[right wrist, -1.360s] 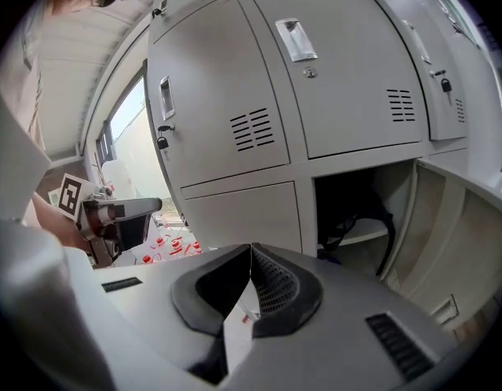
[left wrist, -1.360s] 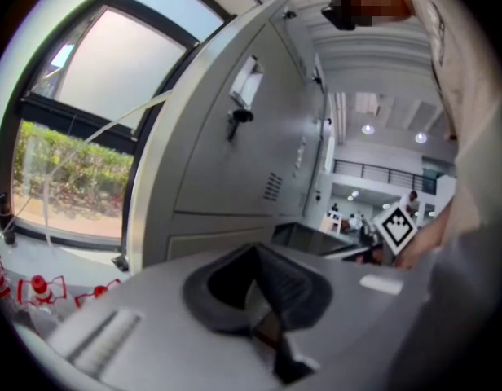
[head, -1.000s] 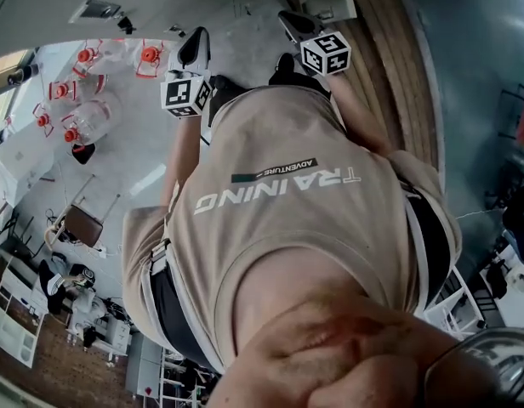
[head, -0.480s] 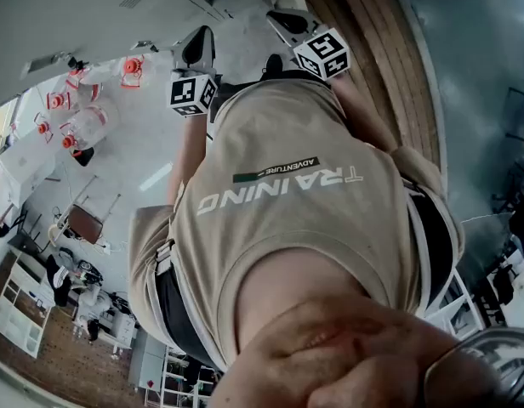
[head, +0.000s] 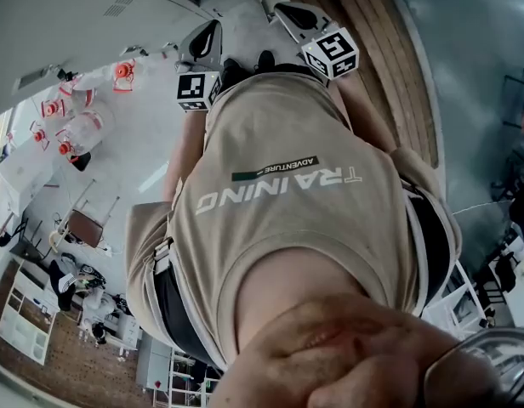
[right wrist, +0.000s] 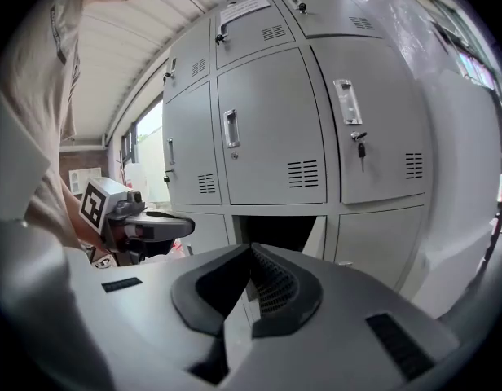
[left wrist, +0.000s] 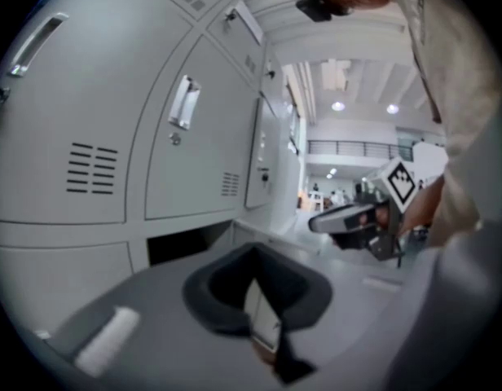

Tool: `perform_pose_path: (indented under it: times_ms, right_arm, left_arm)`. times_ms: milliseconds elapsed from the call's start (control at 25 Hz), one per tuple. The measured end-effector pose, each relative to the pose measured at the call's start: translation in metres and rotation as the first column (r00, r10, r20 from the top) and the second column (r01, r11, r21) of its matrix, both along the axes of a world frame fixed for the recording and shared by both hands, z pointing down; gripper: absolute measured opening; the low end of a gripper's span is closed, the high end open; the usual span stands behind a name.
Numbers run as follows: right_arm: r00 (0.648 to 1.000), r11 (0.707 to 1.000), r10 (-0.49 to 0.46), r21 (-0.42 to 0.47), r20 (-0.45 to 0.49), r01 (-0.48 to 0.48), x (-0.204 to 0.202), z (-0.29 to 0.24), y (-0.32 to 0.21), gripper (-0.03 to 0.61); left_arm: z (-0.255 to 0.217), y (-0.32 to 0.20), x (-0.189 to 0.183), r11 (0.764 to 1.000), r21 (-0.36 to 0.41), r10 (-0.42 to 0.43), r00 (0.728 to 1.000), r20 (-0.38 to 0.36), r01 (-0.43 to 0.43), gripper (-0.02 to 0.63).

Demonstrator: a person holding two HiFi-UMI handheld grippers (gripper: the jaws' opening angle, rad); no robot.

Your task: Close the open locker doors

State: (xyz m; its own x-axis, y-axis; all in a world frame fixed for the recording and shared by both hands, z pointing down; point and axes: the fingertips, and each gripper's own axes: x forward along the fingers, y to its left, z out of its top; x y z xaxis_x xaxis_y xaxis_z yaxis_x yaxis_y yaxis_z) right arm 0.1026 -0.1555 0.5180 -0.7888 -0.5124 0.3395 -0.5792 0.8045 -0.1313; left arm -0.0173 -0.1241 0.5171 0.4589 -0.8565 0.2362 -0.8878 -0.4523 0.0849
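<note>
I'm stooped in front of the lockers point(right wrist: 267, 129), and the head view gives me mostly shirt point(head: 287, 194), with both tools poking out ahead over the floor point(head: 151, 143). Right gripper point(right wrist: 251, 255): jaws together, nothing between them. Left gripper point(left wrist: 255, 259): the same as far as I read it, tips meeting, empty. They hang near each other but apart, and neither touches any metal.

There's my target. In the right gripper view the bottom row, middle column, shows a dark opening point(right wrist: 275, 233). Its door point(right wrist: 318, 239) stands swung out toward me at the opening's right side, nearly edge-on. Every other door I can see in that bank sits flush. The left gripper view catches the same opening low down, off to that gripper's left.

So I judge this as the approach: that low door isn't closed yet, and I'm lining up on it. The next move, as I see it, wants the right gripper brought round to the door's outer face, out near the free edge and away from the hinge. Then a steady push until it sits flush with its neighbours. No grasp is needed, so closed jaws suit me fine as a blunt pusher. Two things to watch: with the door edge-on, the tips could slip past it into the compartment, and I can't tell from here whether it latches by itself.
</note>
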Motion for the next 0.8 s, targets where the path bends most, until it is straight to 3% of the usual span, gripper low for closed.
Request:
perform_pose_path:
  times_ms: [520,640,800]
  right_arm:
    - [0.964,0.966,0.257,0.008,-0.068,-0.257,0.034,0.004,0.007,0.014]
    - [0.954,0.956,0.294,0.005,-0.06,-0.294,0.036,0.003,0.011,0.014]
    - [0.953,0.954,0.299,-0.012,-0.057,-0.3,0.041,0.008,0.016,0.014]
  left_arm:
    - [0.017,0.002,-0.008,0.991,-0.052,0.116,0.987,-0.115,-0.123,0.008]
    - [0.022,-0.003,-0.008,0.99,-0.078,0.107,0.98,-0.168,-0.121,0.008]
    - [0.023,-0.005,0.003,0.989,-0.088,0.106,0.98,-0.171,-0.122,0.008]
